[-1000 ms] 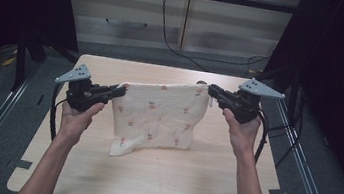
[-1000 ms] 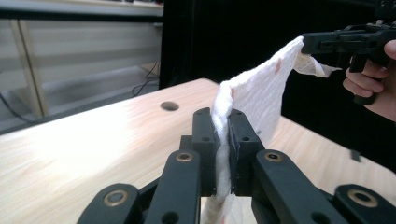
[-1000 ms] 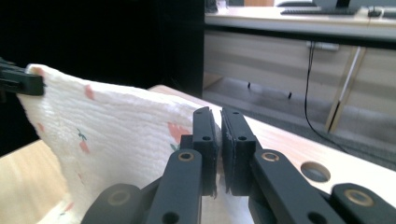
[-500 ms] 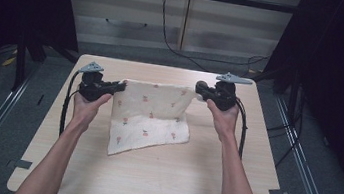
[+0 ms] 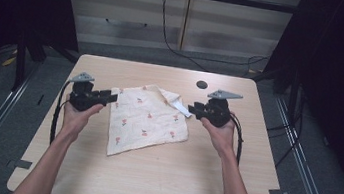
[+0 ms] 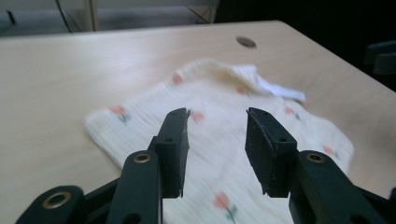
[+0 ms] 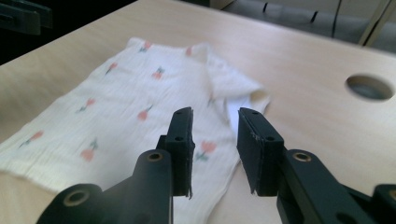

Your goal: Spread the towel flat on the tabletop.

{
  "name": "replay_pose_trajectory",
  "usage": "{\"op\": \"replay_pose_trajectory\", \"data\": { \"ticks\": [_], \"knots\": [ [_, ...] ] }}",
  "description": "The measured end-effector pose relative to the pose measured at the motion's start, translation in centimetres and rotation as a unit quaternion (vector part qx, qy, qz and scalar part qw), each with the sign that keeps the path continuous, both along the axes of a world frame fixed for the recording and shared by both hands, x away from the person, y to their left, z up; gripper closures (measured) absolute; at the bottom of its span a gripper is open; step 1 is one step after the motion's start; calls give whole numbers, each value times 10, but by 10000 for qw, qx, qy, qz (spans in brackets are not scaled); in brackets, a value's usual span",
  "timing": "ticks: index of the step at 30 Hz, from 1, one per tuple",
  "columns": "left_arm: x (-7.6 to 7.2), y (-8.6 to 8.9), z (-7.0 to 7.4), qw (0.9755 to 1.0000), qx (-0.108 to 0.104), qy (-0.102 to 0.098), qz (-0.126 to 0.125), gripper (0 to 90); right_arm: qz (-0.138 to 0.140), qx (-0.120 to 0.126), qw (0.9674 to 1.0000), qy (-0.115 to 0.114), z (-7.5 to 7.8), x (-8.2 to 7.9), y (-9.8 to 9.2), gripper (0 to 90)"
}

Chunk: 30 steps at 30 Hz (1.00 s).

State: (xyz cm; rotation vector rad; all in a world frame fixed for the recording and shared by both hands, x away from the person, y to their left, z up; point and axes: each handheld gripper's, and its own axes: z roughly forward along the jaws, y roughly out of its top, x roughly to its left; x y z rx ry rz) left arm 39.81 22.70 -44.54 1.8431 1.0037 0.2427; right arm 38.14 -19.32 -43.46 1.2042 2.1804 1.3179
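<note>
Cloth (image 5: 148, 120) flat between both parted claws

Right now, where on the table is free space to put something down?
Bare table lies between the cloth and the near edge, and behind it beside the round hole. The middle is crowded: the left hand-held gripper and the right hand-held gripper flank the cloth.

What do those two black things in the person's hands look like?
Each is a black gripper with two flat jaws: the left gripper and the right gripper. Each carries a grey three-cornered plate on top and trails a black cable. The person's forearms are bare, no sleeves.
</note>
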Motion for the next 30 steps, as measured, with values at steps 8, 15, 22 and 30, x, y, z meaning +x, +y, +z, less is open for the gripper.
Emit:
{"op": "replay_pose_trajectory", "data": {
  "ticks": [8, 15, 22, 30],
  "knots": [
    [-28, -18, -37, 9972, 402, 382, -495, 602, 378, -373, 9964, 664, -50, -13, 13, 719],
    [-28, -25, -50, 9956, 522, 565, -527, 602, 553, -601, 9930, 847, -71, -12, 30, 739],
    [-30, -30, -52, 9948, 608, 562, -594, 576, 711, -665, 9925, 744, -71, -40, 27, 740],
    [-37, -40, -59, 9911, 905, 497, -845, 594, 826, -635, 9918, 739, -71, -79, 20, 764]
  ]
}}
